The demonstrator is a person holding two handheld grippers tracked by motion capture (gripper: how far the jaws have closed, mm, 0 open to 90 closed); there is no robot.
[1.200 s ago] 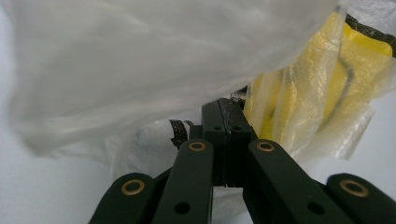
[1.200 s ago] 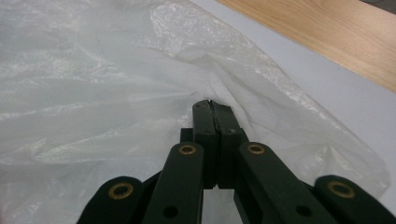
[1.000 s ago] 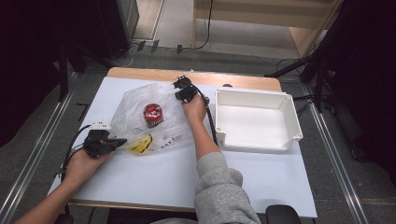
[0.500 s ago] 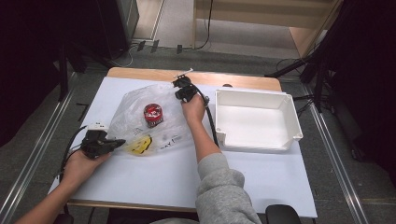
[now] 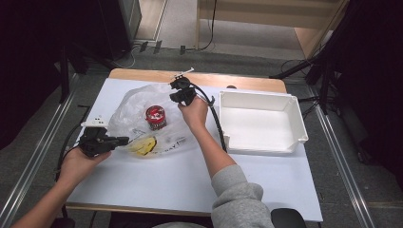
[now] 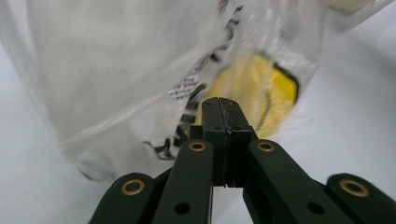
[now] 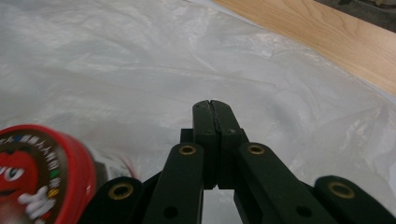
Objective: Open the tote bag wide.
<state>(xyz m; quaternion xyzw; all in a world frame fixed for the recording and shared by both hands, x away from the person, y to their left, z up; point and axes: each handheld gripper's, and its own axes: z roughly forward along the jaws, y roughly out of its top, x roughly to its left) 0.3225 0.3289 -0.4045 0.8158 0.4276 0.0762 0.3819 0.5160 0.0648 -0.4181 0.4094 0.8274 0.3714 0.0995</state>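
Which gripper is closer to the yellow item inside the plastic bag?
Left. The left gripper sits just beside the yellow item at the bag's near edge; the right gripper is at the bag's far edge.

No words clear enough to read: only blurry black print on the clear bag [image 6: 140, 84], tiny letters on the red lid [image 7: 39, 172].
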